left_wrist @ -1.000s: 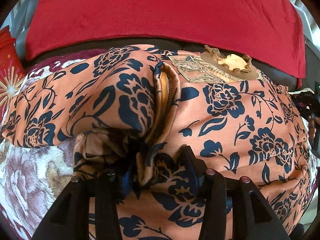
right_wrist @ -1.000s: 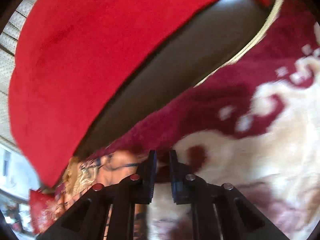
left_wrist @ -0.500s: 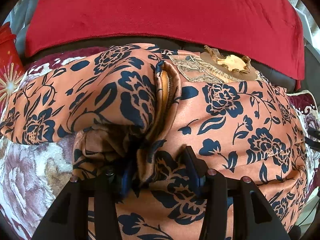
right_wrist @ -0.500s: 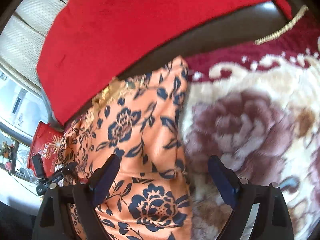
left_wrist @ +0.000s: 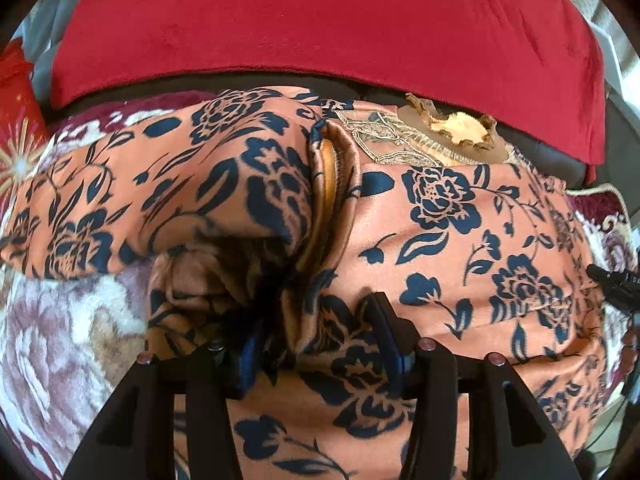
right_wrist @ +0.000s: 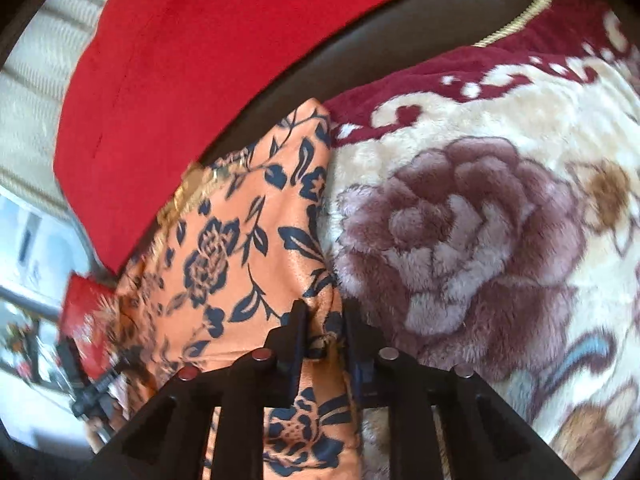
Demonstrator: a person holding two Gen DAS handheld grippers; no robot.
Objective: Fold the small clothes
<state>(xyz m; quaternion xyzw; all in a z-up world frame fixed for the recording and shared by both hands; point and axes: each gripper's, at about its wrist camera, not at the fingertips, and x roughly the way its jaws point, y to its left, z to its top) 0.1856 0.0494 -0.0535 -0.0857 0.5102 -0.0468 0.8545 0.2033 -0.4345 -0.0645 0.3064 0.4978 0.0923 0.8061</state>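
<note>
An orange garment with dark blue flowers (left_wrist: 460,240) lies spread on a plush blanket, its gold embroidered neckline (left_wrist: 400,140) at the far side. A sleeve part is folded over on the left. My left gripper (left_wrist: 316,340) holds a thick bunch of this fabric near the middle; its jaws are easing open slightly, with the cloth still pressed between them. In the right wrist view the garment (right_wrist: 232,256) fills the left half. My right gripper (right_wrist: 325,336) is closing on its right edge, with the fabric pinched between the narrow fingers.
The floral plush blanket (right_wrist: 460,240) covers the seat under and to the right of the garment. A red throw (left_wrist: 320,20) hangs over the dark sofa back (right_wrist: 400,28) behind. A red box with a gold starburst (left_wrist: 16,148) stands at the far left.
My right gripper swung from the bare blanket over to the garment's right edge, opened wide, then closed on that edge. The left gripper and its bunch of fabric stayed put.
</note>
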